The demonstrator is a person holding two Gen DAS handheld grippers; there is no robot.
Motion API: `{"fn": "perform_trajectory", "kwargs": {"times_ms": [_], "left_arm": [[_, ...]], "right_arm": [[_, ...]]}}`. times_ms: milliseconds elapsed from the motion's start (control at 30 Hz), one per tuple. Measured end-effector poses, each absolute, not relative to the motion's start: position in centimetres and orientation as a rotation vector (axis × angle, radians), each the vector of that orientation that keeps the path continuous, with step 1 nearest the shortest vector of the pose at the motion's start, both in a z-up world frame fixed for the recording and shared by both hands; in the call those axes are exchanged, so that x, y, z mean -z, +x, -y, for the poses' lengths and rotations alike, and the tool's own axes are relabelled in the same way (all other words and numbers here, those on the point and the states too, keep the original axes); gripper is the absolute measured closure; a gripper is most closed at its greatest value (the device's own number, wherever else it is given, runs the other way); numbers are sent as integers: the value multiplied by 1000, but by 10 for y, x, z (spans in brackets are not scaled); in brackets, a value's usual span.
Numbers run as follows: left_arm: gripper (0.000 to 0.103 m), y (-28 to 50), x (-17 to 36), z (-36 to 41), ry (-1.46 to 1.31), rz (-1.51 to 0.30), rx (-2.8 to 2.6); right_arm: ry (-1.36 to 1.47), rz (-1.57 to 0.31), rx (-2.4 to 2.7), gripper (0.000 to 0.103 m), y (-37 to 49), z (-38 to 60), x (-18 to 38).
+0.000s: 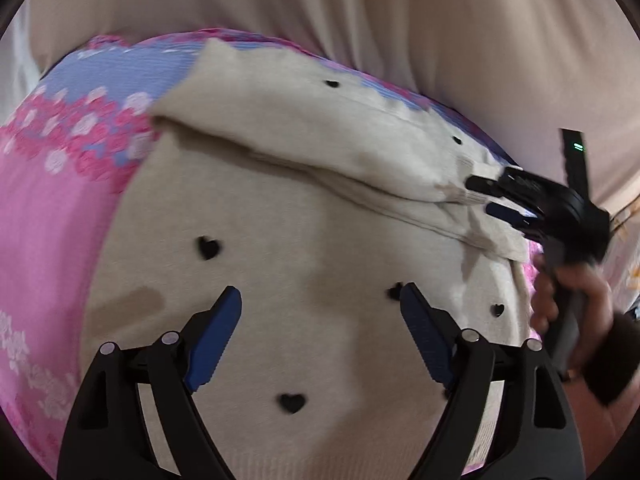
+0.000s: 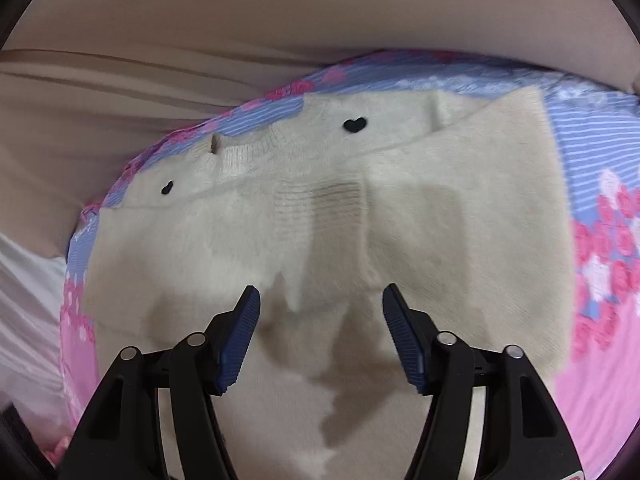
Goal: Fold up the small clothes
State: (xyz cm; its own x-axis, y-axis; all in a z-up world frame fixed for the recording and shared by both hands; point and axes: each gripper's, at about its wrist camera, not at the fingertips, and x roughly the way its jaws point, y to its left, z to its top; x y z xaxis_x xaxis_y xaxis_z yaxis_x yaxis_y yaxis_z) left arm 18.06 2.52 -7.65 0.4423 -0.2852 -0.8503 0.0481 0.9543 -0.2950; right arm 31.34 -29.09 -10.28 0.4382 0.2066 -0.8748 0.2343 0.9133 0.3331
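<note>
A cream knitted sweater [image 1: 304, 272] with small black hearts lies on a pink and blue floral sheet [image 1: 48, 216]. One sleeve [image 1: 312, 140] is folded across its upper part. My left gripper [image 1: 320, 312] hovers open and empty over the sweater's body. My right gripper [image 1: 486, 196] is seen in the left wrist view at the sleeve's cuff end, its fingers apart around the cuff fabric. In the right wrist view the right gripper [image 2: 320, 312] is open above the sweater [image 2: 328, 216], with the ribbed cuff [image 2: 320, 208] just ahead of the fingertips.
A beige curtain or sheet [image 1: 400, 8] hangs behind the bed. White fabric [image 2: 28, 304] lies left of the floral sheet [image 2: 600, 360]. The person's hand [image 1: 576, 300] holds the right gripper at the sweater's right edge.
</note>
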Motion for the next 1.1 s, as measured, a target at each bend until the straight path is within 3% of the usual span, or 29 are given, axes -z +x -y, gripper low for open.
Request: {"fn": "perform_trajectory", "kwargs": {"times_ms": [33, 67, 400, 467, 633, 733, 900, 1000, 1033, 1100], "left_arm": [[24, 179, 77, -30, -243, -1091, 194], [24, 177, 77, -33, -246, -1086, 187], [24, 176, 79, -37, -269, -1091, 189], [24, 177, 82, -34, -261, -1094, 195], [24, 190, 87, -33, -275, -1113, 173], [24, 203, 84, -39, -281, -1103, 148], [21, 218, 83, -55, -296, -1082, 115], [21, 221, 89, -55, -279, -1094, 108], [21, 221, 93, -54, -273, -1106, 106], [21, 218, 97, -54, -260, -1119, 107]], "right_arm": [[463, -1134, 9, 81, 318, 288, 107], [472, -1144, 11, 93, 322, 286, 110], [454, -854, 37, 96, 295, 316, 14], [401, -875, 108, 96, 297, 331, 19], [364, -1141, 195, 95, 311, 357, 103], [332, -1127, 192, 88, 310, 350, 105], [385, -1018, 192, 88, 285, 353, 78], [288, -1126, 227, 88, 283, 350, 105], [271, -1169, 246, 94, 281, 355, 117], [361, -1136, 235, 94, 267, 363, 112]]}}
